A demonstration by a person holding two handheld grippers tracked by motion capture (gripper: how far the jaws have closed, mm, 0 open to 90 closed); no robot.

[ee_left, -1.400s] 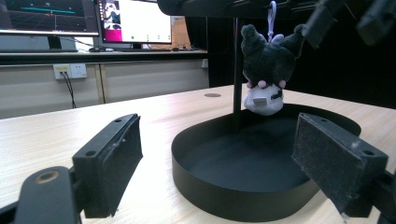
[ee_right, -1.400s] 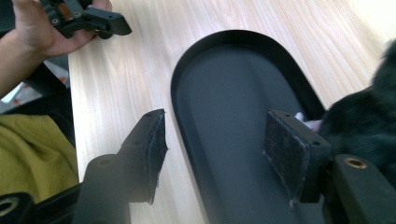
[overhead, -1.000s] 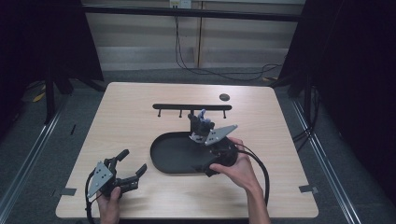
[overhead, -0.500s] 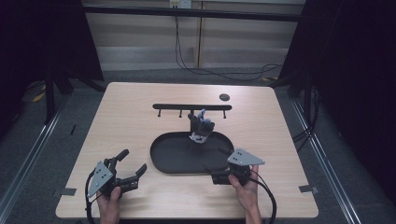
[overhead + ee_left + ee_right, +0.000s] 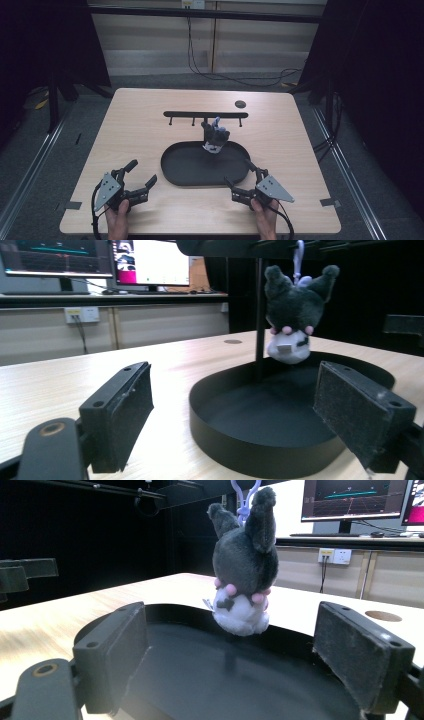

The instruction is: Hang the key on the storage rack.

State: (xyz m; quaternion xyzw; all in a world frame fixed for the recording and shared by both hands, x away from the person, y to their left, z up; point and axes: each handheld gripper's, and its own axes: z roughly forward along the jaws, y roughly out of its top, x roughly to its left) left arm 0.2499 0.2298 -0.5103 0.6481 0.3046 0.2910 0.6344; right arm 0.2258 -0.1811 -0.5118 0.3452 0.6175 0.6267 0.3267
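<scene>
Dark-grey-and-white plush toy (image 5: 243, 575), black tray (image 5: 185, 175), pale wood table (image 5: 135, 125).

One tabletop (image 5: 140, 135) carries one black oval tray (image 5: 200, 172), one black rack (image 5: 205, 114) with four short pegs, and one round dark disc (image 5: 240, 104). One plush toy (image 5: 215, 136) hangs upside down (grey body, white face) from one lilac clip (image 5: 243, 500). Two grippers, left (image 5: 135, 183) and right (image 5: 241, 176), each show two fingers. Two hands hold them.
</scene>
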